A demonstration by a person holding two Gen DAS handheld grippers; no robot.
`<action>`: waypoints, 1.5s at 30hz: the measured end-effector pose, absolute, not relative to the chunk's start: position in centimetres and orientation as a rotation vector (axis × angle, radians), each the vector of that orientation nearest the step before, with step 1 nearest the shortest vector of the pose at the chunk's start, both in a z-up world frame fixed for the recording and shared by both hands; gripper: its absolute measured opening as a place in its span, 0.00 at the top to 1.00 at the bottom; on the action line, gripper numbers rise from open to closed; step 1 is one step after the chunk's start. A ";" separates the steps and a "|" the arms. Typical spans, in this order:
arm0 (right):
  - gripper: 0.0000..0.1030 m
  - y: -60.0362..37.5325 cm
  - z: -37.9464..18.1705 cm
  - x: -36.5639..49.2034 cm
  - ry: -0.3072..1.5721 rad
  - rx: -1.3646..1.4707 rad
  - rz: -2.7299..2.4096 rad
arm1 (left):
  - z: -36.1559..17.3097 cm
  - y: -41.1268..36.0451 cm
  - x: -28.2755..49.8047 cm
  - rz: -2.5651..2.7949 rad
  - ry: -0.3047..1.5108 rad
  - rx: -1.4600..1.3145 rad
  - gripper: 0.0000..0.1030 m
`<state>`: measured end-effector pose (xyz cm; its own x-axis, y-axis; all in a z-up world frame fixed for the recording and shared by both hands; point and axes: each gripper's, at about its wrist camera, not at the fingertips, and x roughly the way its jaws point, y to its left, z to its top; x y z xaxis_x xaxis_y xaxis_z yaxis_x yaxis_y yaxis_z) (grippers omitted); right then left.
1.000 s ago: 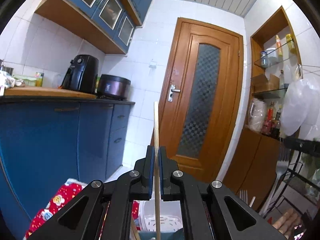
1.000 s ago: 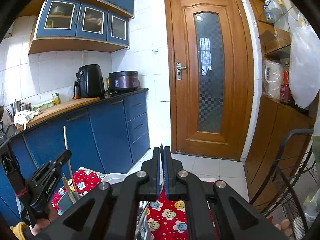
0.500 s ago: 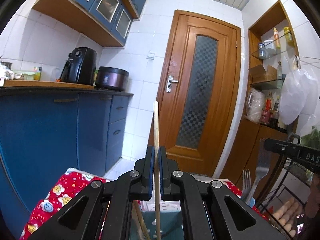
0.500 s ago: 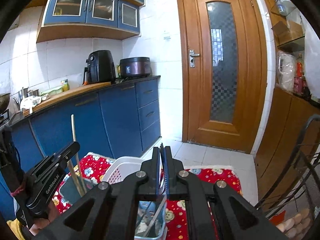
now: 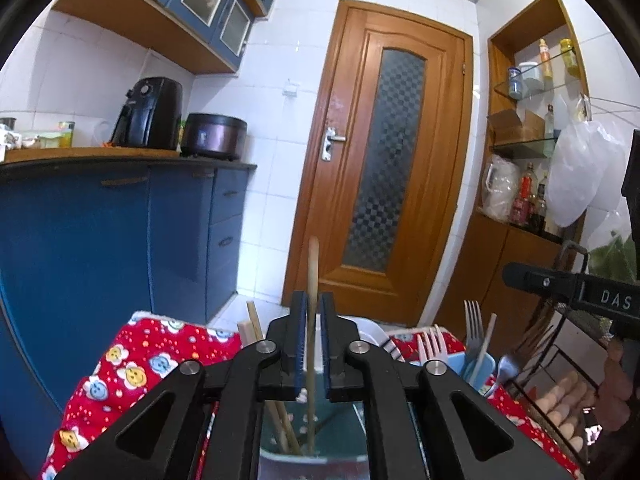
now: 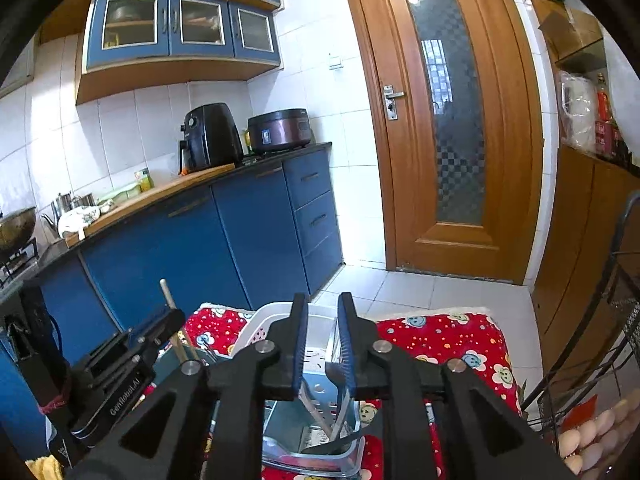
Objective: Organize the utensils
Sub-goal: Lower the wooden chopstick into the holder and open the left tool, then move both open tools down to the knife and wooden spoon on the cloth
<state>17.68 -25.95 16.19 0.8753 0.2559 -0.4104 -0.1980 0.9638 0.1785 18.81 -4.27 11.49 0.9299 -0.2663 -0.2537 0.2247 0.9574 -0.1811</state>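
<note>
Left wrist view: the left gripper [image 5: 313, 344] points at a brown wooden door with a patterned glass pane [image 5: 384, 160]. Its blue-padded jaws are opening, and a long pale wooden chopstick [image 5: 312, 280] stands upright in the gap; I cannot tell whether the pads are touching it. Its lower end drops into a dark teal holder [image 5: 320, 432] below the gripper, where two more wooden sticks [image 5: 250, 324] lean. To the right, a metal fork [image 5: 474, 320] and a pale pink plastic fork [image 5: 430, 346] stand in a light blue compartment [image 5: 456, 362]. All of this sits on a red cloth printed with smiling flowers [image 5: 132, 364].

Right wrist view: the right gripper [image 6: 323, 344] hangs over a clear blue-tinted compartment [image 6: 280, 440] of the rack, in front of a white perforated plastic basket [image 6: 256, 332]. Its jaws are opening, with a clear gap between the pads and nothing pressed between them; a dark-ended utensil [image 6: 336, 436] lies in the compartment beneath. On the left, the other gripper stands over the teal holder with the chopstick rising above it.
</note>
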 end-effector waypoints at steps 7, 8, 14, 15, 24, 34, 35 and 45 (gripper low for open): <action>0.76 -26.7 16.6 15.8 0.437 0.172 0.239 | 11.9 -4.2 17.6 -0.246 0.294 -0.142 0.66; 0.75 -26.7 16.6 15.6 0.439 0.176 0.238 | 12.1 -4.2 17.3 -0.246 0.298 -0.137 0.65; 0.71 -26.9 15.7 13.6 0.473 0.216 0.245 | 12.7 -4.0 15.7 -0.246 0.332 -0.131 0.63; 0.70 -26.9 15.4 13.1 0.478 0.220 0.244 | 12.8 -3.9 15.4 -0.250 0.338 -0.133 0.63; 0.64 -27.5 13.2 9.8 0.532 0.268 0.229 | 12.8 -3.9 12.3 -0.266 0.401 -0.133 0.59; 0.63 -27.6 9.8 7.1 0.615 0.290 0.203 | 11.1 -3.5 9.6 -0.273 0.504 -0.157 0.58; 0.62 -27.6 9.4 6.9 0.625 0.294 0.201 | 10.9 -3.5 9.4 -0.275 0.516 -0.161 0.58; 0.62 -28.1 5.8 5.5 0.720 0.341 0.184 | 8.2 -3.7 8.2 -0.279 0.625 -0.172 0.58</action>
